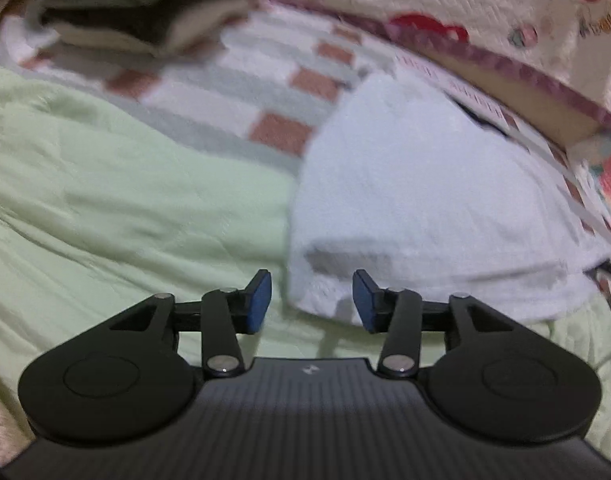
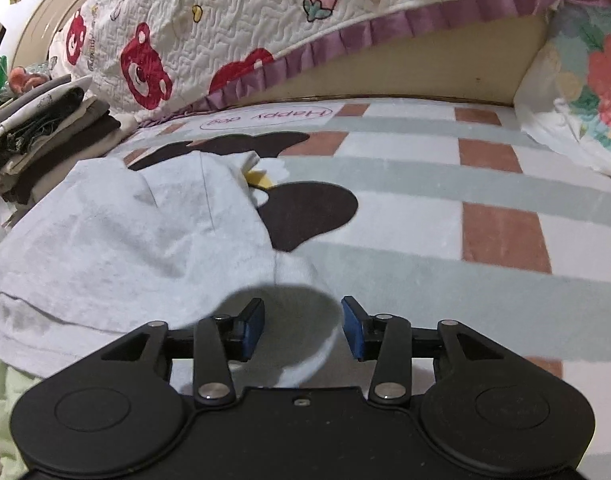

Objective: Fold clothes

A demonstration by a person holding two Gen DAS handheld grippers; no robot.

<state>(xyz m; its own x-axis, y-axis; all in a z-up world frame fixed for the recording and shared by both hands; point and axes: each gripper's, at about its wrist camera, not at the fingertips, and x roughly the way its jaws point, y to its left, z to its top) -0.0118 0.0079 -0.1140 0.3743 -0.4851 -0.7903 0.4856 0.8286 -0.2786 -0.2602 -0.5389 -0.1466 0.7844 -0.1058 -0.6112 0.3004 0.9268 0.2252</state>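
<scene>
Checked plush blanket (image 2: pixel 405 184) on a bed carries a pale grey cotton garment (image 2: pixel 117 240), lying ahead-left of the empty, spread right gripper (image 2: pixel 302 328) and just beyond the likewise parted left gripper (image 1: pixel 311 301), seemingly positioned for pinching its near hem.

Pale grey garment (image 2: pixel 117 236) at 9 o'clock on a white, sage and terracotta checked blanket (image 2: pixel 485 184), cream quilt (image 2: pixel 233 28) with red bears and purple frill at 12, pale green sheet (image 1: pixel 105 184), blue gripper pads (image 2: pixel 351 326)
</scene>
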